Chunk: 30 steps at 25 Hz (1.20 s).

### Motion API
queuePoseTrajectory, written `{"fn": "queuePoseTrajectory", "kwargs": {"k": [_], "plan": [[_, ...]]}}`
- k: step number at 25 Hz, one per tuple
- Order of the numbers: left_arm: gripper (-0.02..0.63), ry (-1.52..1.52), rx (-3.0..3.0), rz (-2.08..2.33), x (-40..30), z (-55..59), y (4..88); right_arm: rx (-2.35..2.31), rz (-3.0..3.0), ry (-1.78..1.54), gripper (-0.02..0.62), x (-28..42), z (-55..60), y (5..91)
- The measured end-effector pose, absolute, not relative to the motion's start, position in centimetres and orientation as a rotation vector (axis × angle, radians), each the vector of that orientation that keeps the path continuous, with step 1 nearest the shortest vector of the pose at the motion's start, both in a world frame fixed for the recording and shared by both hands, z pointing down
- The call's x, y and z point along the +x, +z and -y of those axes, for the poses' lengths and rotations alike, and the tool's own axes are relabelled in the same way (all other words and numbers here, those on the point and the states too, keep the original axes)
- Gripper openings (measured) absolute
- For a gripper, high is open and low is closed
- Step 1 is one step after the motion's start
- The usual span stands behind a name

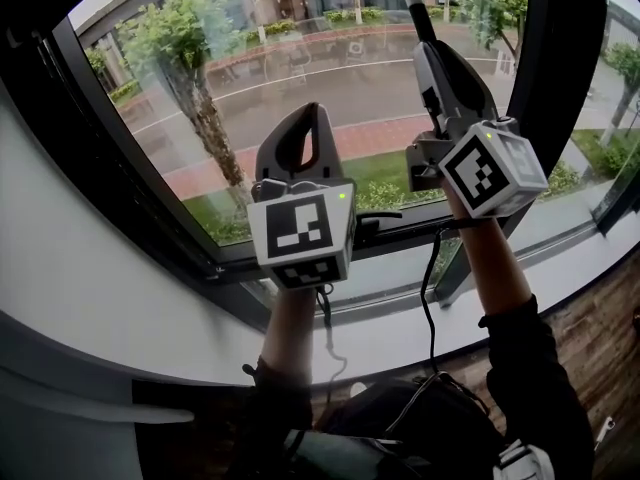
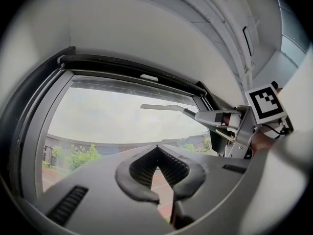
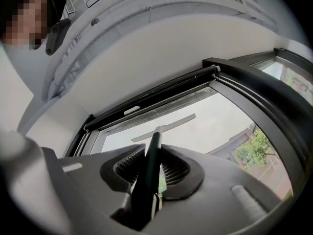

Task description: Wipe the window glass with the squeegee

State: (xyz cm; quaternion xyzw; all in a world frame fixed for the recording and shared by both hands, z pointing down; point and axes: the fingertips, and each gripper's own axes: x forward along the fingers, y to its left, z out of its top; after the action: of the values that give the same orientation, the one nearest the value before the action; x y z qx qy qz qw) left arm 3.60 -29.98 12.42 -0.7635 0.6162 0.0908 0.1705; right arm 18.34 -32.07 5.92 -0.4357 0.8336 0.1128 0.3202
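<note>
My right gripper [image 1: 432,66] is raised against the window glass [image 1: 330,78], shut on the dark handle [image 3: 150,168] of the squeegee. In the right gripper view the handle runs up between the jaws to the pale blade [image 3: 164,127], which lies across the upper part of the glass [image 3: 220,126]. The left gripper view shows that blade [image 2: 159,106] from the side, high near the top frame. My left gripper [image 1: 308,116] is held up beside it, lower and to the left. Its jaws [image 2: 156,153] meet at the tips with nothing between them.
A black window frame [image 1: 150,198] rings the pane, with a thick vertical post [image 1: 545,78] on the right and a white sill [image 1: 400,318] below. Gripper cables [image 1: 430,298] hang down by my arms. Trees and a street lie outside.
</note>
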Motion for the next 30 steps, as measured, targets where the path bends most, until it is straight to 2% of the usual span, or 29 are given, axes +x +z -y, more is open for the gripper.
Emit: {"fn": "queuePoseTrajectory", "kwargs": {"k": [30], "plan": [[0.002,0.189,-2.291,-1.749,5.1,28.9,19.5,-1.244,-2.257,0.171,0.097,19.0,31.7,15.5]]}}
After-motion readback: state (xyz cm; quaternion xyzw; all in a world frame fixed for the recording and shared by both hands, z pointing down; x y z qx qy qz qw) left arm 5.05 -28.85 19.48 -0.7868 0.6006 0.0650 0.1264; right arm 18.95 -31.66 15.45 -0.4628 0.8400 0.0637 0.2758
